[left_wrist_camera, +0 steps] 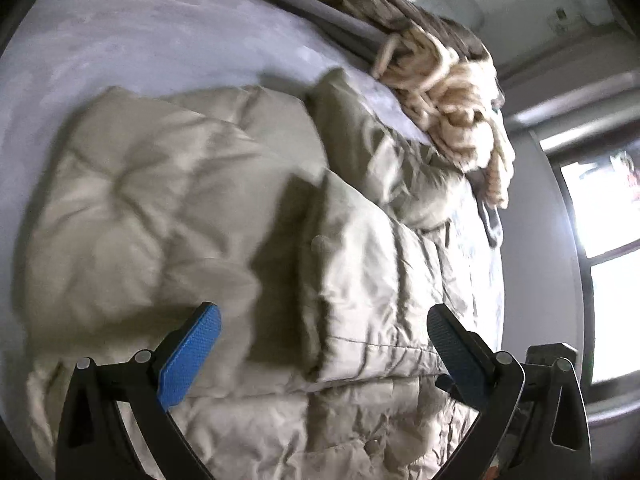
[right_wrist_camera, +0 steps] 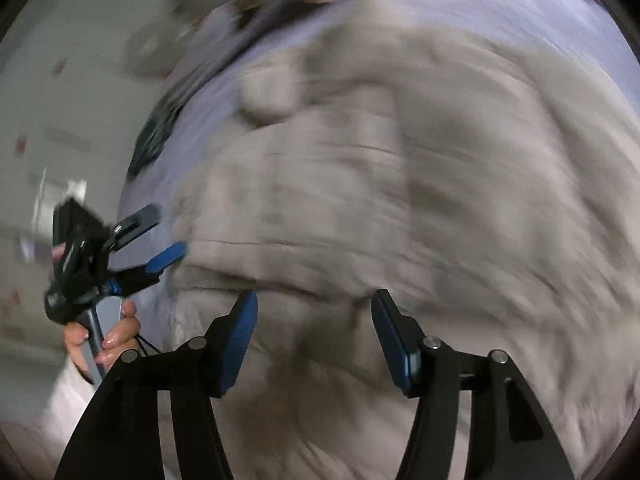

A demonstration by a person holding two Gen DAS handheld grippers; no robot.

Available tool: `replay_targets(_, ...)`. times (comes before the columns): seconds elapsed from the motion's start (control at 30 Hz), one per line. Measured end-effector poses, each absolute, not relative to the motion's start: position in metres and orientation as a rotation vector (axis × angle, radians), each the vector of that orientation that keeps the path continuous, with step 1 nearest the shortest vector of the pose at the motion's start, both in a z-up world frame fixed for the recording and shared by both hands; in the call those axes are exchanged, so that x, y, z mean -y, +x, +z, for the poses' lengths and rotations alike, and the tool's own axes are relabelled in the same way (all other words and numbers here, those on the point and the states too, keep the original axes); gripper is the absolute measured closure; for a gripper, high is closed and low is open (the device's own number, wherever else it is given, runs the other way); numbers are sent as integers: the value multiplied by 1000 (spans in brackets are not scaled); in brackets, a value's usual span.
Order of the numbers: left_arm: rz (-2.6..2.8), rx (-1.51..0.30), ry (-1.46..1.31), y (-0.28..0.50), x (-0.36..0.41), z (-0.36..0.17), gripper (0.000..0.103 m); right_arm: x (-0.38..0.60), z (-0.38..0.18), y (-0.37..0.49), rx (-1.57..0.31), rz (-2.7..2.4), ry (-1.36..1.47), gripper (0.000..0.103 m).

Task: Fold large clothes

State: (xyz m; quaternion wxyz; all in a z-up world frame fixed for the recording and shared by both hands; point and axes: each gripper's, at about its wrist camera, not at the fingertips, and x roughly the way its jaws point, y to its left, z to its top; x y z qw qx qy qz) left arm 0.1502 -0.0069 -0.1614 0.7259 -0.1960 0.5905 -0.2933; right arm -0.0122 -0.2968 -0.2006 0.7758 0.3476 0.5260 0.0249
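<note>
A large beige quilted puffer coat (left_wrist_camera: 224, 200) lies on a lilac bed sheet (left_wrist_camera: 140, 28), with one part folded over its middle. My left gripper (left_wrist_camera: 324, 316) is open and empty just above the coat's near part. It also shows in the right wrist view (right_wrist_camera: 156, 236), open, at the coat's left edge. My right gripper (right_wrist_camera: 314, 304) is open and empty, hovering over the coat (right_wrist_camera: 400, 200). The right wrist view is blurred by motion.
A cream and brown knitted garment (left_wrist_camera: 440, 92) lies bunched along the bed's far edge, beside a grey blanket (left_wrist_camera: 304, 4). A bright window (left_wrist_camera: 612, 264) is at the right. A hand (right_wrist_camera: 116, 336) holds the left gripper's handle.
</note>
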Motion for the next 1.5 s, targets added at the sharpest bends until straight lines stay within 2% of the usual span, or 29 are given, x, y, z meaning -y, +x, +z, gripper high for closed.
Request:
replay_targets(0.17,-653,-1342,-374,153,39,-173,1,374,-220,-84,-1008,-134,1102,40)
replay_targets(0.2,-642,-1348,-359,154,43,-174,2,393,-222,-98,-941,-175,1186,40)
replay_targets(0.23,-634,-1351,-348,155,46,-176,9,404,-222,-102,-901,-198,1230,40)
replay_targets(0.27,-632,-1355,-338,156,51,-175,26,416,-223,-109,-854,-223,1282,40)
replay_targets(0.3,-636,-1359,-334,156,55,-174,39,429,-224,-115,-801,-249,1338,40)
replay_targets(0.33,-638,-1367,-328,156,58,-174,68,435,-225,-115,-777,-252,1367,43)
replay_targets(0.37,-640,-1368,-320,155,59,-173,90,443,-225,-116,-757,-254,1394,66)
replay_targets(0.43,-640,-1327,-313,151,54,-165,90,456,-216,-112,-784,-280,1358,96)
replay_targets(0.53,-605,-1269,-262,142,36,-158,90,449,-194,-95,-808,-230,1226,96)
replay_targets(0.63,-549,-1296,-240,139,16,-173,90,430,-183,-83,-875,-195,1077,96)
replay_targets(0.77,-528,-1290,-191,139,10,-186,90,412,-211,-71,-994,-228,973,97)
replay_targets(0.9,-455,-1269,-139,140,5,-176,90,411,-218,-72,-1019,-251,971,96)
replay_targets(0.93,-437,-1257,-121,140,3,-172,90,409,-214,-70,-1034,-247,950,91)
replay_targets(1.0,-394,-1221,-77,140,-3,-162,90,400,-198,-68,-1121,-221,832,72)
replay_targets(1.03,-385,-1205,-68,141,-7,-157,90,395,-188,-68,-1140,-208,787,58)
replay_targets(1.07,-387,-1193,-73,143,-10,-153,90,389,-173,-71,-1137,-184,711,53)
replay_targets(1.17,-424,-1144,-111,147,-10,-134,90,393,-136,-81,-1023,-163,624,51)
replay_targets(1.23,-460,-1129,-119,150,1,-128,90,415,-130,-78,-949,-225,683,44)
replay_targets(1.4,-491,-1152,-74,152,35,-141,90,483,-184,-60,-865,-285,1113,43)
replay_targets(1.43,-481,-1159,-56,153,38,-148,90,487,-189,-54,-850,-270,1167,44)
replay_targets(1.5,-456,-1182,-36,155,45,-164,90,491,-197,-39,-835,-217,1247,74)
